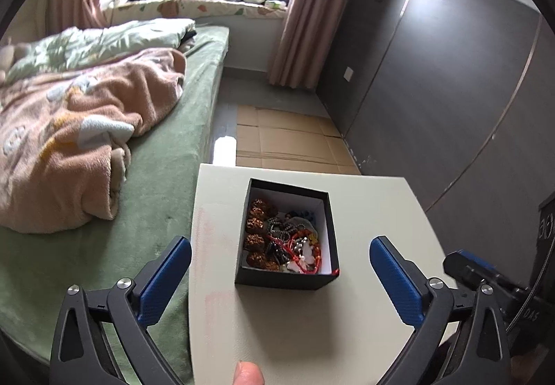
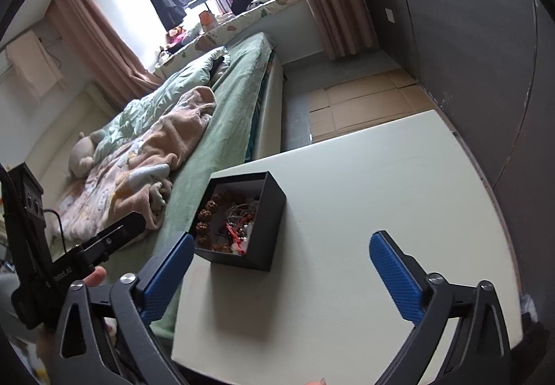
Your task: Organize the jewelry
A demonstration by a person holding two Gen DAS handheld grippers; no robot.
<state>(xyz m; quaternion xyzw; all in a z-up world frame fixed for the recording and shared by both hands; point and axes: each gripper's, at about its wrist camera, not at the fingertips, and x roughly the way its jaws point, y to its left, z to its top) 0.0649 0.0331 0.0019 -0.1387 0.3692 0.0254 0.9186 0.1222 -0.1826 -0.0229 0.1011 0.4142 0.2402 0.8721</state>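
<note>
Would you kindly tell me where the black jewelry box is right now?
The black jewelry box sits open on the white table, near its bed-side edge. In the left wrist view it lies centred between the open left claw fingers.

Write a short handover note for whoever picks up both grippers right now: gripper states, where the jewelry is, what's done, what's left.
Left gripper: open, empty, hovering just short of the black box.
Right gripper: open, empty, over the white table, with the box ahead and to its left.
Jewelry: all in a tangled heap inside the lidless box: brown bead bracelet, red cord, dark beads and chains.
Done: nothing visibly sorted; no piece lies on the table.
Left: lift pieces out, untangle them, arrange.
</note>
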